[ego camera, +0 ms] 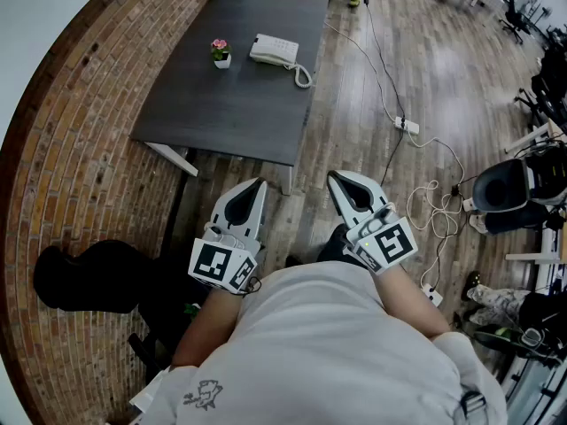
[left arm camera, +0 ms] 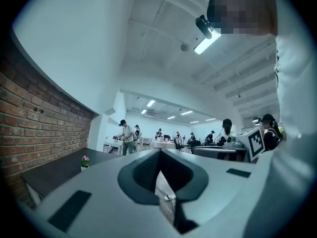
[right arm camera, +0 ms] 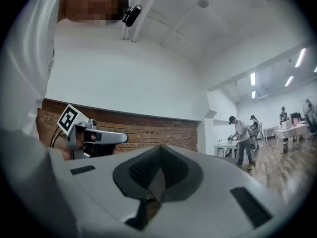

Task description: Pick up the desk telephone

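While the telephone (ego camera: 274, 50) lies untouched toward the far end of the dark worktop (ego camera: 239, 113), with its coiled cord (ego camera: 303, 77) curling at its right corner, the task appears to be at its very start, in the approach and before any reach; the left hand-held gripper (ego camera: 259, 183) and the right hand-held gripper (ego camera: 334, 176) are both held level close to the person's body, short of the worktop's near edge and well apart from the telephone; each has its jaws pressed together with nothing between them, as both gripper views show; the next move, by this reading, calls for stepping nearer, carrying one hand-held gripper out over the worktop, opening its jaws wide enough for the telephone's body or handset, and minding the cord so that it does not drag; the only container in view is a small white flower pot (ego camera: 221, 59) just left of the telephone, apart from it; it holds a little plant with pink blooms, and a reach from the right side would likely keep clear of it.
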`<state>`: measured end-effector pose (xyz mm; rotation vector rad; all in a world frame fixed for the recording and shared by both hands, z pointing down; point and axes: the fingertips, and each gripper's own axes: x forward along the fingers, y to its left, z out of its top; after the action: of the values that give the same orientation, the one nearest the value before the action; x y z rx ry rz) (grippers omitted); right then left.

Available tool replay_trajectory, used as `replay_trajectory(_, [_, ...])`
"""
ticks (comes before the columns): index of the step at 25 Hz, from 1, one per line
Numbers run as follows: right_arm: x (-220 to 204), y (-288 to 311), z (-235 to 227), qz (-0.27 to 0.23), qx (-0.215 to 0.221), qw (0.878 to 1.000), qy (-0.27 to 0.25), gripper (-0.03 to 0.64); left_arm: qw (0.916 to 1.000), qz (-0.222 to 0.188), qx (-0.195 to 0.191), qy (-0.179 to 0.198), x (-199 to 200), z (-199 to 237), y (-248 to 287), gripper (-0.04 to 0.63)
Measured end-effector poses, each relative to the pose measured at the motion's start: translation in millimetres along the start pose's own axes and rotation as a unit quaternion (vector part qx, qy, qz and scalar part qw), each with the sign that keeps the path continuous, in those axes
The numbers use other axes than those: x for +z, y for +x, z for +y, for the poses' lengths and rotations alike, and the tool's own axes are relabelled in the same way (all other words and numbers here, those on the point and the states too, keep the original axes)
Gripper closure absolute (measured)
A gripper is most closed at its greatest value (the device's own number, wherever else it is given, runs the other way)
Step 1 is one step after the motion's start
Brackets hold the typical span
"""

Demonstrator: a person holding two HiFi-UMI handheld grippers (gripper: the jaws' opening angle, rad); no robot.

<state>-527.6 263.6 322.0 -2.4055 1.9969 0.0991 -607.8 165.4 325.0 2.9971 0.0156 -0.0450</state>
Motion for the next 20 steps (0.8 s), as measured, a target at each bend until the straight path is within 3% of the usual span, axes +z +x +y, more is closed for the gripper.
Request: replay_trajectory(20, [-3.6,10.4,-16.2,-0.001,0.021,1.000,0.004,0.614,0.9999,0.007,0.008,-0.002,-8.6,7.9,23.5,0.584])
